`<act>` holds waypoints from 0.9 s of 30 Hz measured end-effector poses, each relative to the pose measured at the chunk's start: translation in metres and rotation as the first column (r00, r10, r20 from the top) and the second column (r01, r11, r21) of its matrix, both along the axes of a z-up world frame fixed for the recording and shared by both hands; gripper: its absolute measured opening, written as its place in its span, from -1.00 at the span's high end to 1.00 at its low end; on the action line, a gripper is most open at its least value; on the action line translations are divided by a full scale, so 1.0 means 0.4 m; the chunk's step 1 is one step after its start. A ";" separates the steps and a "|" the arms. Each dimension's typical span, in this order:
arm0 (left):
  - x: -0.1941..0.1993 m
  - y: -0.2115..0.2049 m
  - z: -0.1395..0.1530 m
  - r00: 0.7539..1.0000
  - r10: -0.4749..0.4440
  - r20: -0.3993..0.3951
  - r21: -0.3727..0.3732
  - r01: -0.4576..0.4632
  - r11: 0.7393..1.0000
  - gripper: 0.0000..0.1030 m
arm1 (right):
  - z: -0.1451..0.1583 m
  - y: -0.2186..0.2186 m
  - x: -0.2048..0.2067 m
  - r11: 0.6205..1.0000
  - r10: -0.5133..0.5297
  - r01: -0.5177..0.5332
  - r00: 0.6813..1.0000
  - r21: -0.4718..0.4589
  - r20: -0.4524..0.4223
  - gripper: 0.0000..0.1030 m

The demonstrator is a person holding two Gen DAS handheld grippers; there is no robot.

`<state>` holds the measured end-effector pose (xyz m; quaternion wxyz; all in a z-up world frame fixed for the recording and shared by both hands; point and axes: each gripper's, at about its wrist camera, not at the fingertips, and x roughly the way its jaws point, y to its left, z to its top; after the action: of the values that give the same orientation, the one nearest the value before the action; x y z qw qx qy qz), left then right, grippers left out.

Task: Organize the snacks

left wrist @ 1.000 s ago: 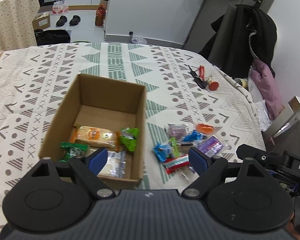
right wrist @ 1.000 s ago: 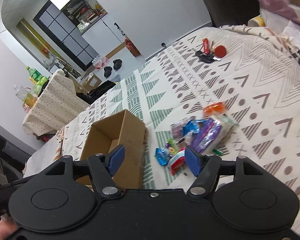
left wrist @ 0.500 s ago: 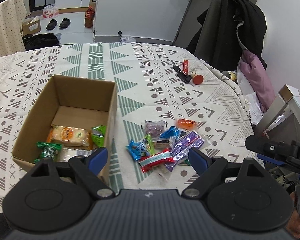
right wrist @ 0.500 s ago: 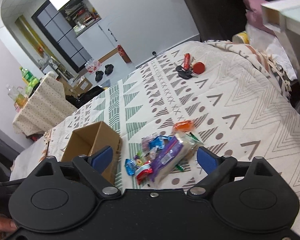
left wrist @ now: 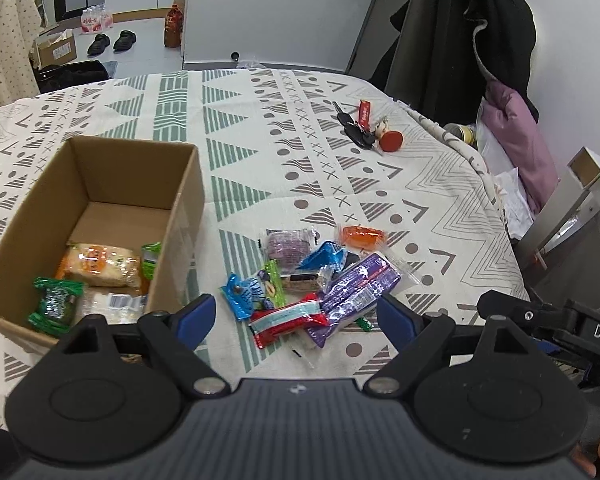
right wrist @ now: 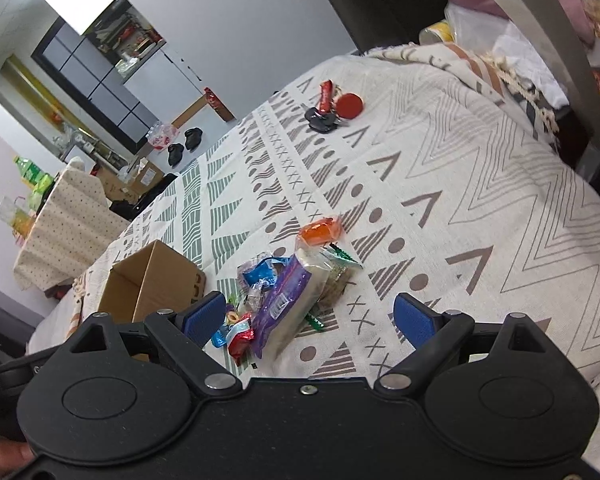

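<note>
An open cardboard box (left wrist: pixel 100 184) (right wrist: pixel 152 280) sits on the patterned cloth and holds several snacks, among them an orange bread pack (left wrist: pixel 98 264) and a green candy (left wrist: pixel 54 304). To its right lies a pile of wrapped snacks: a purple pack (left wrist: pixel 360 292) (right wrist: pixel 288 300), a red-and-white bar (left wrist: pixel 288 318), a blue pack (left wrist: pixel 240 294) and an orange one (left wrist: pixel 362 236) (right wrist: pixel 320 230). My left gripper (left wrist: pixel 296 314) is open, held above the near edge of the pile. My right gripper (right wrist: pixel 310 316) is open too, over the pile's right side, holding nothing.
Keys with a red tag and a red disc (left wrist: pixel 364 128) (right wrist: pixel 332 108) lie farther back on the cloth. A chair draped in a black coat (left wrist: pixel 480 40) stands at the back right. A metal frame (left wrist: pixel 572 208) flanks the table's right edge. Shoes and boxes lie on the floor beyond.
My left gripper has swung right, from over the box to over the loose snack pile. My right gripper has opened wider and drawn back, so the pile looks smaller and nearer the centre.
</note>
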<state>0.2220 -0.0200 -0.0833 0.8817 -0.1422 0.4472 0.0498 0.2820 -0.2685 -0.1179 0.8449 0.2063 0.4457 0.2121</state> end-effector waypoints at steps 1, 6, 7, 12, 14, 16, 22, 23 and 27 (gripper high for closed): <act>0.006 -0.004 -0.006 1.000 -0.002 -0.003 0.000 0.002 1.000 -0.68 | -0.004 -0.002 0.006 1.000 -0.002 0.002 1.000 0.007 -0.007 -0.76; 0.039 -0.018 -0.048 0.999 -0.016 -0.033 -0.003 0.016 1.000 -0.63 | -0.028 -0.007 0.031 0.999 -0.016 0.018 0.999 0.039 -0.041 -0.65; 0.045 -0.019 -0.057 0.999 -0.016 -0.039 -0.003 0.016 1.000 -0.62 | -0.036 -0.009 0.037 0.999 -0.018 0.020 0.998 0.047 -0.055 -0.58; 0.075 -0.023 -0.110 0.996 -0.031 -0.081 -0.002 0.031 1.000 -0.31 | -0.077 -0.002 0.065 0.995 -0.008 0.020 0.993 0.094 -0.120 -0.38; 0.086 -0.023 -0.133 0.994 -0.035 -0.101 -0.008 0.034 0.999 -0.23 | -0.087 0.008 0.075 0.994 0.003 0.011 0.992 0.107 -0.129 -0.36; 0.094 -0.022 -0.154 0.993 -0.030 -0.115 -0.010 0.029 1.000 -0.21 | -0.095 0.019 0.085 0.994 0.011 0.004 0.991 0.113 -0.135 -0.34; 0.119 -0.017 -0.202 0.990 -0.026 -0.137 -0.005 0.026 1.000 -0.21 | -0.123 0.049 0.109 0.993 0.043 -0.026 0.987 0.113 -0.153 -0.33; 0.123 -0.015 -0.207 0.990 -0.024 -0.140 -0.003 0.024 1.000 -0.21 | -0.128 0.053 0.113 0.993 0.047 -0.030 0.987 0.112 -0.154 -0.33; 0.135 0.001 -0.223 0.988 0.007 -0.155 -0.037 -0.012 0.999 -0.21 | -0.144 0.070 0.131 0.994 0.050 -0.034 0.986 0.104 -0.156 -0.33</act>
<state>0.2759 -0.0196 -0.1724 0.8412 -0.1565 0.5145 0.0565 0.3344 -0.2407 -0.1755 0.7905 0.2553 0.5046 0.2352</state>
